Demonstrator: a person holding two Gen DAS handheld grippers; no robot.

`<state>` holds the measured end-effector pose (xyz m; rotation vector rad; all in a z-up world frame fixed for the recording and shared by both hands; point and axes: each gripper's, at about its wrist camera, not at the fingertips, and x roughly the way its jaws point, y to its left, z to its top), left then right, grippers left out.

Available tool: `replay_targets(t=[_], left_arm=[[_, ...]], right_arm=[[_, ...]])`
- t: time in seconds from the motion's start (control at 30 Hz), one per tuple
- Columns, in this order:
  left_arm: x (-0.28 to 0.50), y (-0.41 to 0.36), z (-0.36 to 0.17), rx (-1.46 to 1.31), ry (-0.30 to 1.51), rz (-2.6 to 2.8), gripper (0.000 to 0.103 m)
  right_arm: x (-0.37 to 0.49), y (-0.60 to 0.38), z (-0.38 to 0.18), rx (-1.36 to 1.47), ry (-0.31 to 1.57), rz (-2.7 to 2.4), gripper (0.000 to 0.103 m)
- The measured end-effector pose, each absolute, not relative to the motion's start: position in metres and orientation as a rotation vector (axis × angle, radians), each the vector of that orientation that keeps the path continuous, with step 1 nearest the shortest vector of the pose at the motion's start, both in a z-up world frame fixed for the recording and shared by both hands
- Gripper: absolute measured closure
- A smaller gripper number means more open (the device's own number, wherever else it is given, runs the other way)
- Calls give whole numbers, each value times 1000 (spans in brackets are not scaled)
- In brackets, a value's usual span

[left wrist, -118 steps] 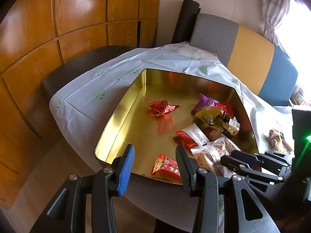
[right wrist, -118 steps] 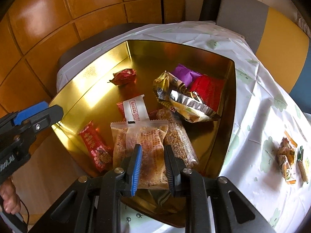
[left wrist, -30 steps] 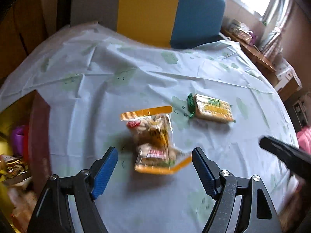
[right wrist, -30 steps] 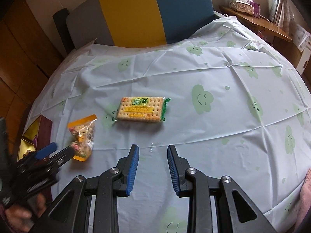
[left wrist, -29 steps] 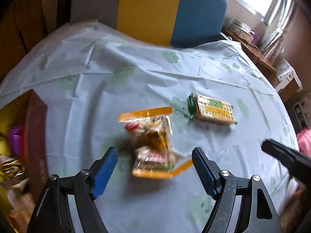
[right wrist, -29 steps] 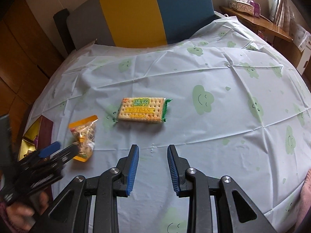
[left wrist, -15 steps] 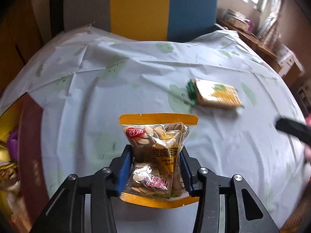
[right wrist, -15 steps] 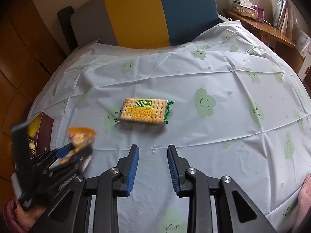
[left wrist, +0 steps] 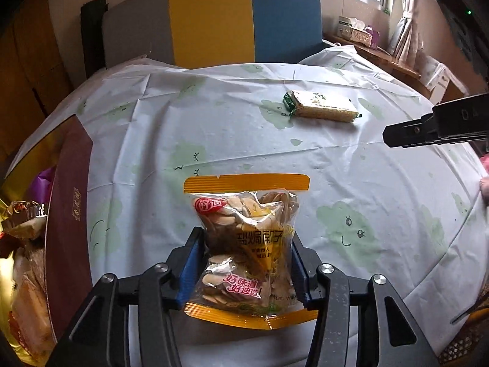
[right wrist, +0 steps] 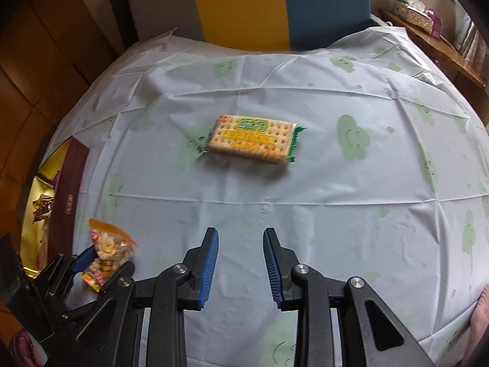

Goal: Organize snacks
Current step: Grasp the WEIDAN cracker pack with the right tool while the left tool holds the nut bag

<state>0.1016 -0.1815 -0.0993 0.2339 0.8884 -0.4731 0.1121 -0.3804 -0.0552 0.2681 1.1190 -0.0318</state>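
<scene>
Two snack packs outside the tin.
Left gripper (left wrist: 246, 267), jaws just eased a little wider, grasps seed bag (left wrist: 248, 244) above tablecloth (left wrist: 382, 189); right gripper (right wrist: 240, 264) empty, parted narrowly, short of cracker pack (right wrist: 253, 139); tin (left wrist: 68, 202) at left.

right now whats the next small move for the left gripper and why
Probably lift the seed packet and carry it left to the gold tin. The left gripper has just been closing and opening a little, pads now against the packet's sides, and the tin already holds the other snacks.
</scene>
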Motion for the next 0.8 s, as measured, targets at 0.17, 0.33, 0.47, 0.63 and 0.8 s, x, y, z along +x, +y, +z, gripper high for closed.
replay_targets(t=[0.17, 0.33, 0.47, 0.63, 0.8], left_arm=[[98, -178, -100, 228, 859, -483, 50], [98, -175, -101, 199, 849, -494, 49], [96, -173, -102, 194, 831, -498, 48], [95, -174, -103, 195, 824, -491, 48], [93, -175, -103, 197, 815, -490, 47]], right_arm=[[131, -370, -40, 150, 1140, 13, 62], [167, -359, -42, -129, 1147, 78, 58], [199, -354, -59, -338, 1197, 108, 56], [225, -350, -76, -471, 1253, 166, 49], [244, -350, -87, -526, 1292, 216, 42]])
